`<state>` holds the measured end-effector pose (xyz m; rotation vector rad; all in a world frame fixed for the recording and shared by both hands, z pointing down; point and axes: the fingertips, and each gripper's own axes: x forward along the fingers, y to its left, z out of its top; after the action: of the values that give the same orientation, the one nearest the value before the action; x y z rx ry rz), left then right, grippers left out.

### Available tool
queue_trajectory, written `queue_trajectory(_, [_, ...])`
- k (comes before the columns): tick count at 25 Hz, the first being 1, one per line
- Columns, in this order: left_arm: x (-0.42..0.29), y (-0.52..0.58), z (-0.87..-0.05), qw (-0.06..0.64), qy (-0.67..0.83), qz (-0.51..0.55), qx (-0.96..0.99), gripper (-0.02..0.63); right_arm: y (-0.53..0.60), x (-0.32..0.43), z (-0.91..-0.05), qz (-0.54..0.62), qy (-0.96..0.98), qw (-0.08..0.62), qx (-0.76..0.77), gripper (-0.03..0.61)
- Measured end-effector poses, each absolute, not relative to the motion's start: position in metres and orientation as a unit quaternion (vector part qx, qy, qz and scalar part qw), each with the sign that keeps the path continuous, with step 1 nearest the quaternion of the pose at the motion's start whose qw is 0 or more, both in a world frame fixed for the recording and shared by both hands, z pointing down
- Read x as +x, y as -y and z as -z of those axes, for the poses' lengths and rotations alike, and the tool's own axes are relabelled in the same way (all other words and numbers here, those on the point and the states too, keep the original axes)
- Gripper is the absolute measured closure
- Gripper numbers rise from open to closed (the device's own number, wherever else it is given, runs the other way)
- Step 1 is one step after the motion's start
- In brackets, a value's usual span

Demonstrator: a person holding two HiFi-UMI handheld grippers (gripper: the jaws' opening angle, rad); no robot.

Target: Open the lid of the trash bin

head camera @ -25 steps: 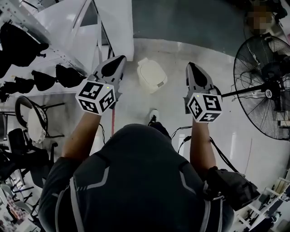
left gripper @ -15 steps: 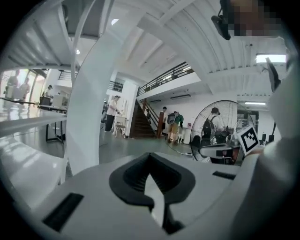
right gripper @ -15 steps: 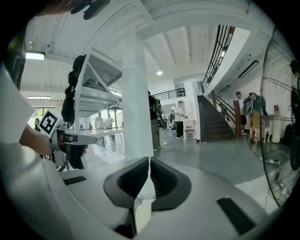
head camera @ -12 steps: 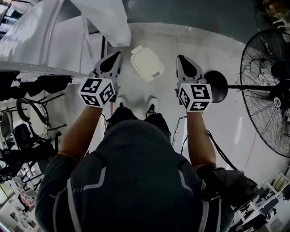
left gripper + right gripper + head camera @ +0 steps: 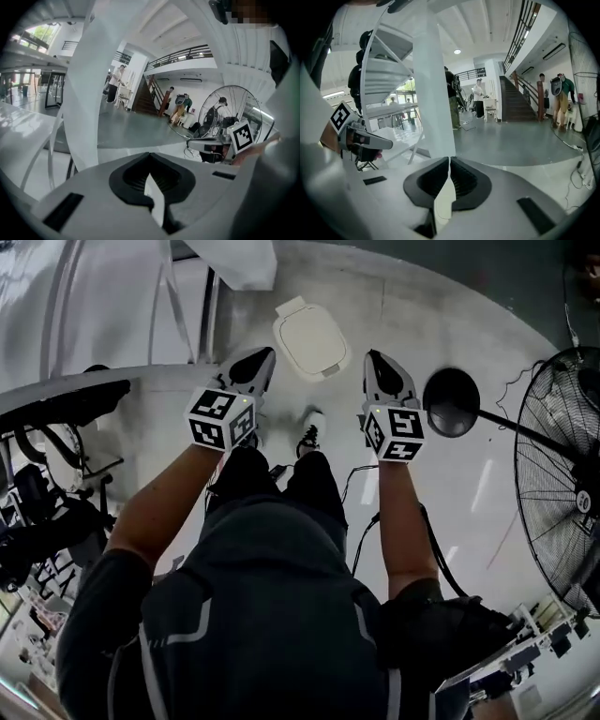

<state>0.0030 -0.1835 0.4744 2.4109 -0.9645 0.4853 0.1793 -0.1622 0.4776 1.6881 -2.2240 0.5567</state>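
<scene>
One white trash bin (image 5: 311,338) stands on the pale floor (image 5: 487,493) at 12 o'clock in the head view. Its lid is down and its hinge tab points to 11 o'clock. It sits just beyond the person's two shoes (image 5: 310,427).

There are two hand-held grippers, both held out in front of the person's chest. The left hand-held gripper (image 5: 262,356) is at 11 o'clock and the right hand-held gripper (image 5: 373,358) at 1 o'clock. The bin lies between their tips and slightly farther out, and neither tool touches it. Each carries one marker cube.

In the left gripper view the left hand-held gripper (image 5: 149,156) has its two black pads pressed together at the tips, with nothing between them. In the right gripper view the right hand-held gripper (image 5: 449,160) is likewise pressed together and empty, with only a thin seam between its pads.

One pedestal fan (image 5: 565,474) stands at 3 o'clock in the head view. Its round black base (image 5: 452,401) is on the floor just beside the right tool. A white staircase structure (image 5: 112,306) fills 10 to 11 o'clock.

Both gripper views look level across a hall, and the bin is not in either. The right gripper view shows one white column (image 5: 431,93) and one dark stairway (image 5: 519,101). A few people stand far off.
</scene>
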Motion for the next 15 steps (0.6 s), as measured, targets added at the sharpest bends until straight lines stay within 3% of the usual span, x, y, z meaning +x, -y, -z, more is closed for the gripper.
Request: queue_trajectory(15, [0.068, 0.166, -0.637, 0.253, 0.304, -0.259, 0.881, 0.606, 0.169, 0.188, -0.660, -0.257, 0.757, 0.218, 0.560, 0.548])
